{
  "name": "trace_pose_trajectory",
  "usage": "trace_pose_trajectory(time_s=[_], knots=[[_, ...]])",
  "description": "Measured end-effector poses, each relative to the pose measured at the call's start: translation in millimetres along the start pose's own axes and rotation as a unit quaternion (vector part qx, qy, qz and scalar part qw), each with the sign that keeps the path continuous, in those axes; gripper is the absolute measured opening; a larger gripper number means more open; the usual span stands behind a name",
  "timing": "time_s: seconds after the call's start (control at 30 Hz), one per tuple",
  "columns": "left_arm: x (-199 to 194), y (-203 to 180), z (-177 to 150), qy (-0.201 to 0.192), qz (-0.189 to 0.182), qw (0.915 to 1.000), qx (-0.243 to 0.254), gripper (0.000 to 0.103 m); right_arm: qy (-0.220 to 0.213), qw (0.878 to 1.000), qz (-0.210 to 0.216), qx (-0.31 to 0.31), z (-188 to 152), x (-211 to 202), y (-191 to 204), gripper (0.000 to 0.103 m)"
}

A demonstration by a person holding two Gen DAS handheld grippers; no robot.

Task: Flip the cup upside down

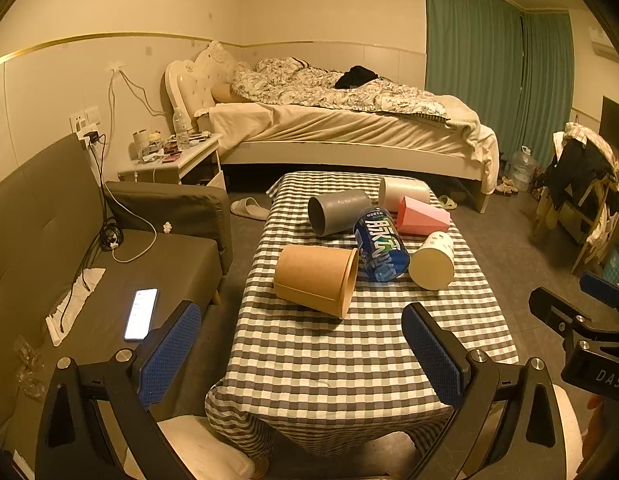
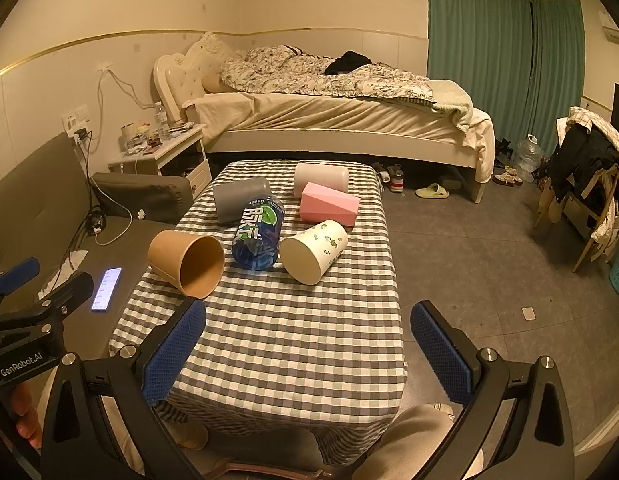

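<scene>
My left gripper (image 1: 301, 350) is spread wide and holds nothing, hovering over the near end of the desk (image 1: 329, 368); my right gripper (image 2: 309, 354) is just as wide and just as empty, a little to its right. Nearest ahead of the left one lies the brown cup (image 1: 315, 276) on its side, mouth turned toward the right, and I see nothing in it from the right view. It looks like thin paper: light, easily crushed, so I would take it across the wall near the middle with a gentle squeeze, not by the rim. Beside it lies a blue can (image 1: 381, 244), on its side, touching or nearly touching the brown cup's rim. Right of the can is a white cup (image 1: 433, 260) with a leaf print, its base facing me, so its inside is hidden. Behind them lie a grey cup (image 1: 337, 212), open toward the left and seemingly empty, a pink cup (image 1: 423, 216), and a plain white cup (image 1: 403, 192) at the far end. All are tipped over; none stands upside down yet.
</scene>
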State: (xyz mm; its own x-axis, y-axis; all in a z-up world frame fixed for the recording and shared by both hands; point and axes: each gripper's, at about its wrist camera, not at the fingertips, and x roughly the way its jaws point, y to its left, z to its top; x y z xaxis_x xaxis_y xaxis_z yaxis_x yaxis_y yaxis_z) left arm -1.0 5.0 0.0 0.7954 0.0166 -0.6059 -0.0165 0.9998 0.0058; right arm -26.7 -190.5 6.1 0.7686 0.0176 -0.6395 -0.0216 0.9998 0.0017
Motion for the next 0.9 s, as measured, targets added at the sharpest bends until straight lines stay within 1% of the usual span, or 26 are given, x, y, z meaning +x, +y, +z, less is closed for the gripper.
trace_pose_trajectory(time_s=[0.9], knots=[[0.3,-0.7,-0.2,0.002,0.0,1.0,0.001,0.103,0.003,1.0,0.002,0.001,-0.7,0.0,2.1,0.103]])
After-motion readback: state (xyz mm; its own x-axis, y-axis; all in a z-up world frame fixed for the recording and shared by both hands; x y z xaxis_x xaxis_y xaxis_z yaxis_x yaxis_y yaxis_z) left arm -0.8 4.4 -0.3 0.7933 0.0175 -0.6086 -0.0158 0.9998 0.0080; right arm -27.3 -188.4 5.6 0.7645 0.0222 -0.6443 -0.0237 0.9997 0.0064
